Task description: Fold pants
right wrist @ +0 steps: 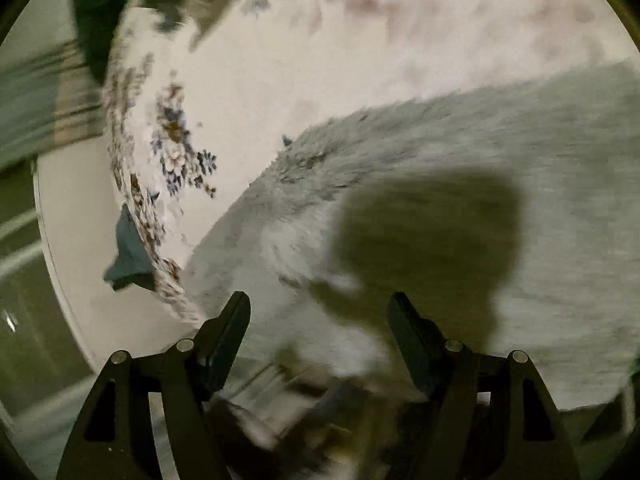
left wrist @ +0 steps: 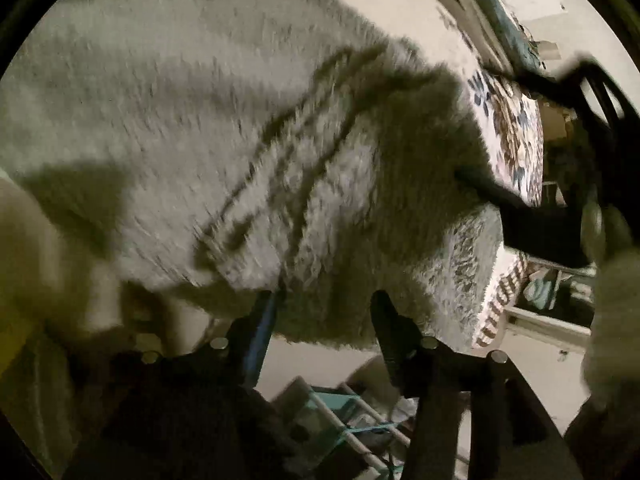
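Pants (right wrist: 460, 208): grey fleece, spread on floral bed (right wrist: 280, 60), edge near bed rim | left tongs (left wrist: 326, 308): wide, empty, at pants' edge | right tongs (right wrist: 320, 312): wide, empty, above pants.

Fluffy pale-grey pants (left wrist: 240, 140) are spread flat, filling the left and centre of the left view and the right view's lower right (right wrist: 460, 220).
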### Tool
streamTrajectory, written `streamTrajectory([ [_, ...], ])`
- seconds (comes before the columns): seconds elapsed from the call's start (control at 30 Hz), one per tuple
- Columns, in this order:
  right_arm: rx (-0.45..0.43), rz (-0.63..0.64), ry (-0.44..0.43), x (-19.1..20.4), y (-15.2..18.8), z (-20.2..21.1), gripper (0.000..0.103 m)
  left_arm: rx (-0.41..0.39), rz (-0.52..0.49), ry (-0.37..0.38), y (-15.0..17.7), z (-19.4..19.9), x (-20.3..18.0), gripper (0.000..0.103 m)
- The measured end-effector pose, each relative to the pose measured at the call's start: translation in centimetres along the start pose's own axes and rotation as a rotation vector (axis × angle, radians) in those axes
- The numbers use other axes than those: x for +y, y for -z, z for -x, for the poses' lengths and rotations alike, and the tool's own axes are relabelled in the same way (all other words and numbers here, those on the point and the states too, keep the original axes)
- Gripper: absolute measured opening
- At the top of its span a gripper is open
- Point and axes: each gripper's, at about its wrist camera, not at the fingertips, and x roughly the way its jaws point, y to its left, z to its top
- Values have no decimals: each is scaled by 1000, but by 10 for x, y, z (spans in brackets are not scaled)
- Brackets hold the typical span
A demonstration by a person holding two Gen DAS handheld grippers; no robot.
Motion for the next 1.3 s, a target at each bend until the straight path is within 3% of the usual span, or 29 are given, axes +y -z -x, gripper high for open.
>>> streamTrajectory([
  [0.13, 18, -107, 46, 6, -21, -21, 74, 22, 53, 10, 2, -22, 11, 47],
  [0.2, 14, -147, 56, 3, -25, -26, 71, -5, 82, 22, 1, -23, 18, 44],
  [0.23, 3, -154, 60, 2, -26, -25, 54, -19, 85, 36, 0, -22, 18, 41],
  [0.27, -12, -154, 77, 2, -26, -24, 25, -40, 82, 40, 0, -17, 18, 19],
  [0.3, -17, -152, 101, 4, -27, -24, 16, -68, 72, 32, 0, -11, 17, 12],
  [0.37, -37, -143, 124, 7, -27, -19, 9, -107, 56, 42, 0, 1, 17, 9],
  [0.67, -29, -53, 137, 36, -18, -1, 8, -188, 77, 74, 0, 47, 26, 7],
  [0.87, 33, 17, 152, 57, -23, -31, 9, -133, 136, 28, -16, 28, 47, 9],
  [0.93, 63, 76, 181, 62, -25, -42, 13, -92, 160, 42, -17, 27, 50, 10],
  [1.0, 92, 127, 136, 62, -22, -41, 43, -79, 156, 37, -15, 32, 46, 16],
  [1.03, 127, 144, 62, 59, -19, -36, 77, -80, 144, 19, -14, 37, 43, 26],
  [1.07, 132, 144, 10, 53, -14, -26, 91, -82, 137, 4, -13, 40, 41, 38],
  [1.1, 112, 148, -28, 45, -9, -11, 91, -84, 134, -4, -12, 44, 39, 44],
  [1.13, 93, 157, -43, 39, -5, 1, 91, -90, 129, -13, -12, 48, 36, 59],
  [1.17, 57, 169, -53, 25, 1, 24, 91, -101, 124, -21, -13, 52, 34, 67],
  [1.23, -38, 174, -30, -1, 12, 63, 91, -133, 105, -36, -17, 58, 24, 69],
  [1.3, -171, 186, 95, -38, 26, 107, 91, -139, 65, -51, -25, 55, 13, 69],
])
